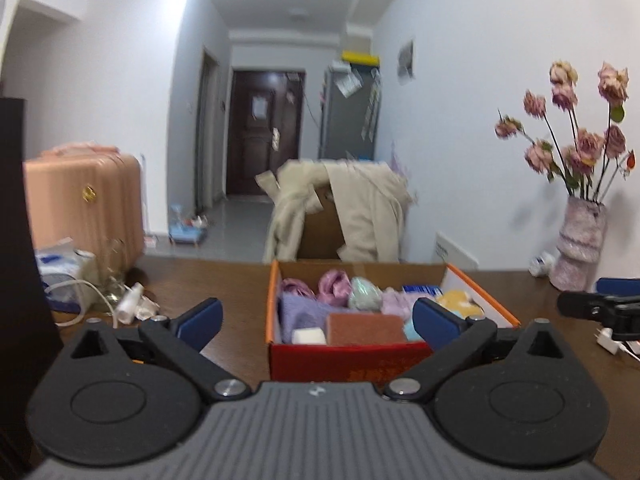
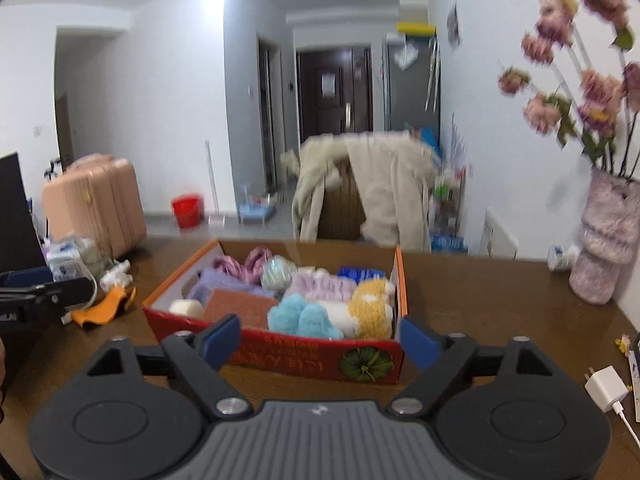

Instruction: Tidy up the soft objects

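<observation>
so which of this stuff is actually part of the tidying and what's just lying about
Job: red box, blue fluffy item, yellow plush, lilac knit, brown sponge.
Lying about: vase of flowers, white charger, orange cloth, pink suitcase.

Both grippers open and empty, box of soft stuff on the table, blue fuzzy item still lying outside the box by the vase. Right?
Not quite. The blue fuzzy item is inside the box, at its near edge, per the right wrist view. Left gripper and right gripper are open and empty.
</observation>
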Available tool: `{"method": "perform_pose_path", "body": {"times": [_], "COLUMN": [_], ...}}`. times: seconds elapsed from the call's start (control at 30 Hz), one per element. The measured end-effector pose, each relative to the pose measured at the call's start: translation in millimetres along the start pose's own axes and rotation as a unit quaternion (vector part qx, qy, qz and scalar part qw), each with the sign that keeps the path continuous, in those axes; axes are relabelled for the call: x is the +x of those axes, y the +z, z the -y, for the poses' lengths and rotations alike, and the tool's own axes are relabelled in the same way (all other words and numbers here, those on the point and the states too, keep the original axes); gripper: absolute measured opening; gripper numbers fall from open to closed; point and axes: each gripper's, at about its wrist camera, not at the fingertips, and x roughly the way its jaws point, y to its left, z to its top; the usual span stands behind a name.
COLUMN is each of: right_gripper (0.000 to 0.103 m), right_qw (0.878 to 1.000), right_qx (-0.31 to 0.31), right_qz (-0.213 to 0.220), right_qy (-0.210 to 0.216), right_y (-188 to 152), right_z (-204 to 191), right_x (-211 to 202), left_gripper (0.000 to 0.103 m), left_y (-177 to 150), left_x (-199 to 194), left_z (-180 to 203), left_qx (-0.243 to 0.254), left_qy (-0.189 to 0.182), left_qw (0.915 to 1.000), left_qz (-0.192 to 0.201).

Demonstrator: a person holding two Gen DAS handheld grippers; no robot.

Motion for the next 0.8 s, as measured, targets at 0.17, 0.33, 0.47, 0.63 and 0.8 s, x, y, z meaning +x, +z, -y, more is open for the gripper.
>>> {"method": "perform_pose_path", "body": {"times": [0.17,0.33,0.47,0.63,0.8], "right_gripper": [0.101,0.101,0.101,0.101,0.101], "right_qw": [0.994,0.992,0.991,0.991,0.992], "right_qx": [-0.012,0.01,0.014,0.015,0.012], "right_qz": [0.103,0.122,0.129,0.132,0.124], "right_qy": [-0.019,-0.024,-0.026,-0.022,-0.019], "right_y": [-30.5,-39.8,-42.0,-46.4,-62.9], "right_z": [-14.1,-15.7,-18.3,-24.2,-35.8], "right_x": [-27.4,-44.7,-60.0,-84.3,-116.4], "left_gripper": [0.103,0.103,0.103,0.103,0.103], "left_y": [-9.0,-10.3,-15.2,-27.9,-42.3], "left_x": [-17.1,-34.8,-52.7,-79.8,-124.1], "left_z": [2.3,8.1,9.4,13.0,12.3], "left_qx": [0.006,0.014,0.017,0.024,0.024], "left_qy": [0.004,-0.008,-0.008,-0.008,-0.005], "left_qw": [0.9997,0.9992,0.9989,0.9989,0.999], "left_qz": [0.025,0.035,0.043,0.041,0.038]}}
